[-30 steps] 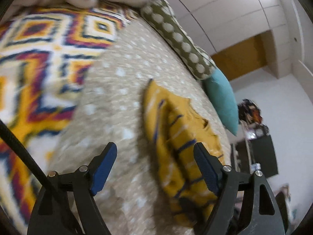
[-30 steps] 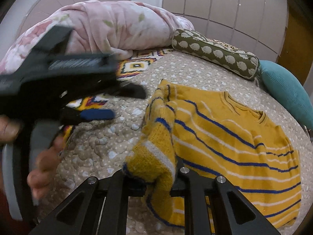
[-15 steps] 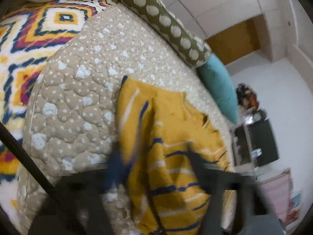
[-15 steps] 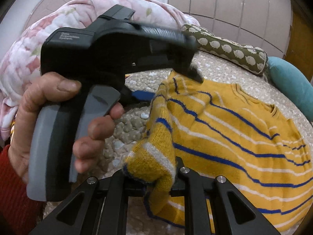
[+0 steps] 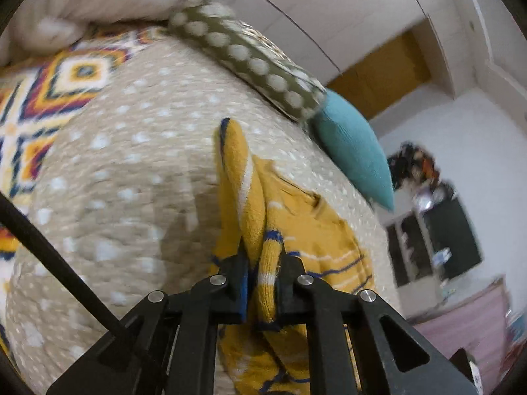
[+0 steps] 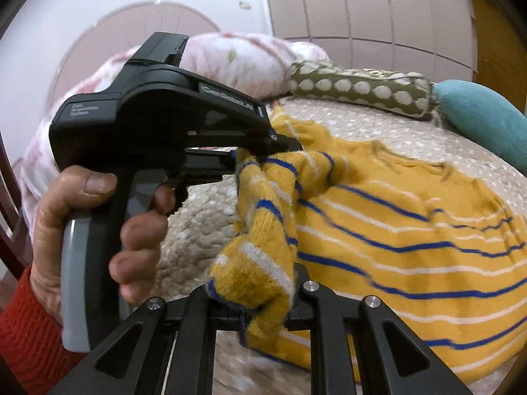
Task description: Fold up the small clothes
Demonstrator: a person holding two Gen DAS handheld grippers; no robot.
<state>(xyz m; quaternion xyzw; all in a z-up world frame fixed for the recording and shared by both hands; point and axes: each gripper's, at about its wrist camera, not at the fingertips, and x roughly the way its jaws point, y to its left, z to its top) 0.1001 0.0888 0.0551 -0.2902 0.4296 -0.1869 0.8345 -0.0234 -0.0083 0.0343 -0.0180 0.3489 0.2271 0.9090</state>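
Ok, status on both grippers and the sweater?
Left gripper shut on sweater sleeve. Right gripper shut on its edge. Rest flat on quilt. Nothing in the way.

A home bedroom: a bed covered by a dotted beige quilt [image 5: 138, 164], a pink floral duvet [image 6: 237, 62], a spotted bolster [image 6: 359, 87], a teal cushion [image 5: 355, 148], and panelled wardrobe doors [image 6: 378, 10].
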